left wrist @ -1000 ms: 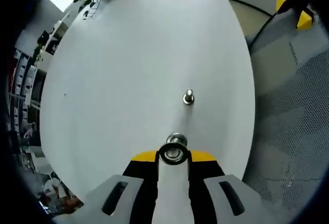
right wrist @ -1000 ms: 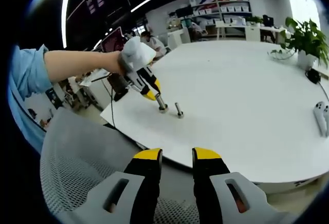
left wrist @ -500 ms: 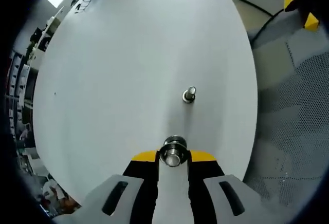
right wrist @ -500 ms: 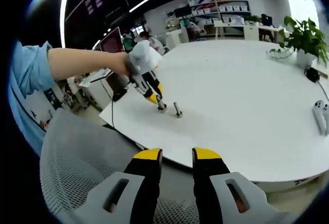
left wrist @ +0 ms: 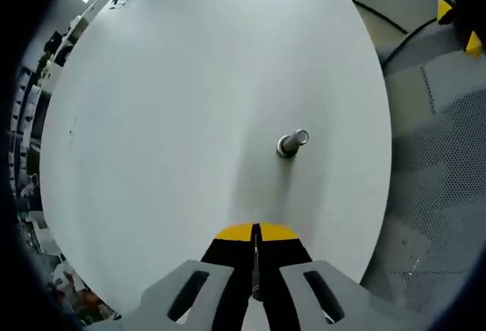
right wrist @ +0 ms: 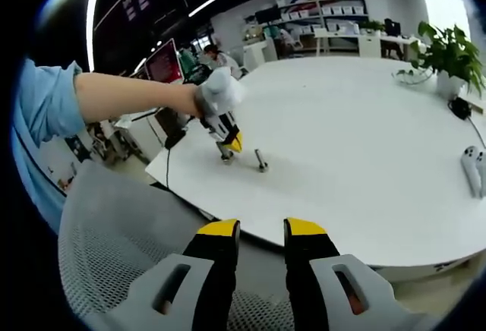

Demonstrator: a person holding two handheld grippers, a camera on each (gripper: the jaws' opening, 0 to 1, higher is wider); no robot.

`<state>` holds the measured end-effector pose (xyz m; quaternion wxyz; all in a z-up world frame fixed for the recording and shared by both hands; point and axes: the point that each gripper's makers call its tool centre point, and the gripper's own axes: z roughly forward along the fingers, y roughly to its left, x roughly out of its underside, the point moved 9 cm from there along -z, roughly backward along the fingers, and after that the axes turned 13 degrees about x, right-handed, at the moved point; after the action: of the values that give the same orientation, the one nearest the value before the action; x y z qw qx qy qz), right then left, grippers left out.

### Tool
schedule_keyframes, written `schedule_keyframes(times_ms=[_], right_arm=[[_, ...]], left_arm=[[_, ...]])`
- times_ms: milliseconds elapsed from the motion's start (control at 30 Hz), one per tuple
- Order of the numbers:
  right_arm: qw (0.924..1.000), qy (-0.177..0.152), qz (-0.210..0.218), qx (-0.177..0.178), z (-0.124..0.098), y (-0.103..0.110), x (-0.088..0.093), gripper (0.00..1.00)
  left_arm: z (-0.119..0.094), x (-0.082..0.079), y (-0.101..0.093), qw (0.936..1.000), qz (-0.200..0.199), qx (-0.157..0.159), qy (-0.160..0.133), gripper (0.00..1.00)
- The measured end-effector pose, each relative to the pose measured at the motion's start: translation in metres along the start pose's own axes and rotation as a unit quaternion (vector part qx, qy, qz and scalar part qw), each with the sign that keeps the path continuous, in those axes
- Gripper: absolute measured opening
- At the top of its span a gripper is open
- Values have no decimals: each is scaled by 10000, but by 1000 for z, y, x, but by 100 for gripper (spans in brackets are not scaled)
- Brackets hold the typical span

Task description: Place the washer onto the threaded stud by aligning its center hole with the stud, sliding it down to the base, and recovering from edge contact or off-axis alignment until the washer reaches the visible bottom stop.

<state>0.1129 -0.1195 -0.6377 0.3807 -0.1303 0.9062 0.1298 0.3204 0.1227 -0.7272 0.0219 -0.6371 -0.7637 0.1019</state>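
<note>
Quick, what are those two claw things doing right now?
Yellow-tipped left gripper: shut; any held object cannot be told.
Yellow-tipped right gripper: open, holding nothing.

A potted plant and a controller sit near the table's far edge; a mesh chair stands beside it.

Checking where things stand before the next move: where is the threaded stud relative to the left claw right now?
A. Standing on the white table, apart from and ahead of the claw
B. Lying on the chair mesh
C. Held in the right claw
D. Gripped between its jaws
A: in the left gripper view the threaded stud stands on the white table, with bare tabletop between it and the left claw.
</note>
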Motion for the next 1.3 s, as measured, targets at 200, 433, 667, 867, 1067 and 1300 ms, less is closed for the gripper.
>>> schedule_keyframes(times_ms=[200, 433, 667, 867, 1067, 1300], right_arm=[[10000, 13, -28, -43, 0, 1, 0, 26], [9999, -8, -69, -112, 0, 1, 0, 26], [9998, -56, -92, -179, 0, 2, 0, 26], [9997, -69, -84, -207, -1, 3, 0, 26], [9998, -52, -49, -210, -2, 4, 0, 26], [9997, -2, -68, -228, -2, 4, 1, 27]], left_arm=[[-22, 1, -8, 9982, -148, -79, -577, 0], [-66, 13, -30, 9840, -649, -100, -1659, 0], [-107, 44, -75, 9573, -1039, 0, -2699, 0], [-138, 73, -115, 9296, -1193, -163, -3482, 2], [-159, 104, -155, 8913, -1499, -496, -4251, 11], [-163, 154, -185, 8311, -2073, -1342, -4983, 22]])
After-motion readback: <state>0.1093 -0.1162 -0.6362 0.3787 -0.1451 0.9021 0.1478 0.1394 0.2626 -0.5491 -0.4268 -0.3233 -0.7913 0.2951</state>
